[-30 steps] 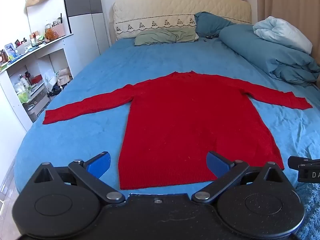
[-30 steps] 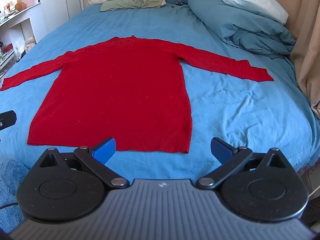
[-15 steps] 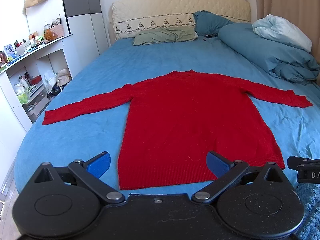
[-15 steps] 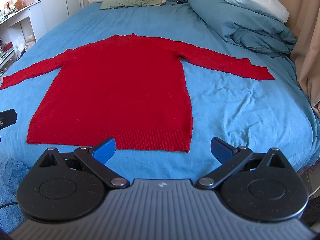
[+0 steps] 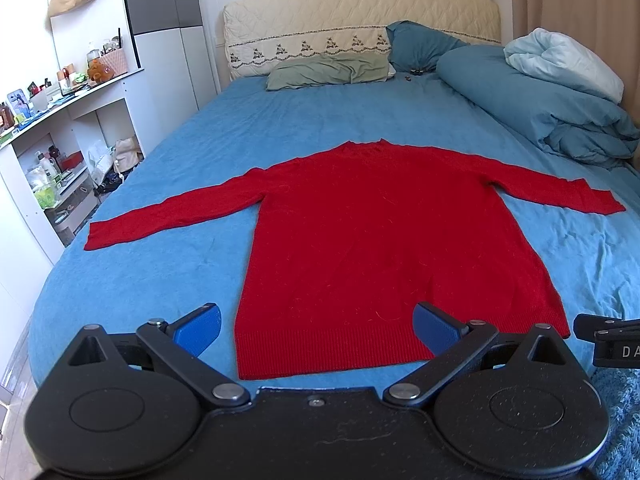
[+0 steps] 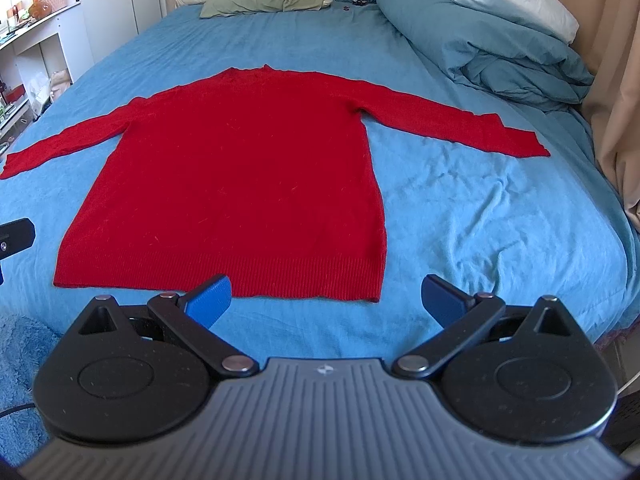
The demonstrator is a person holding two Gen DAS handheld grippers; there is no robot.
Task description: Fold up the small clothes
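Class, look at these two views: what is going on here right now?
A person holds two grippers at the foot of a bed, about to fold a red sweater. It lies flat on the blue sheet, sleeves spread out to both sides, hem nearest the cameras, nothing folded yet. The left gripper and the right gripper are both open and hold nothing, poised near the hem.

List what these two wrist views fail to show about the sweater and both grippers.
- Red sweater hem: in the left wrist view, the left gripper hides part of its near edge.
- Sweater underside: hidden in both views, lying flat against the bed.
- Left sleeve cuff: cut off by the right wrist view's left edge.
- Right gripper: only a sliver shows in the left wrist view, cut by the right edge.
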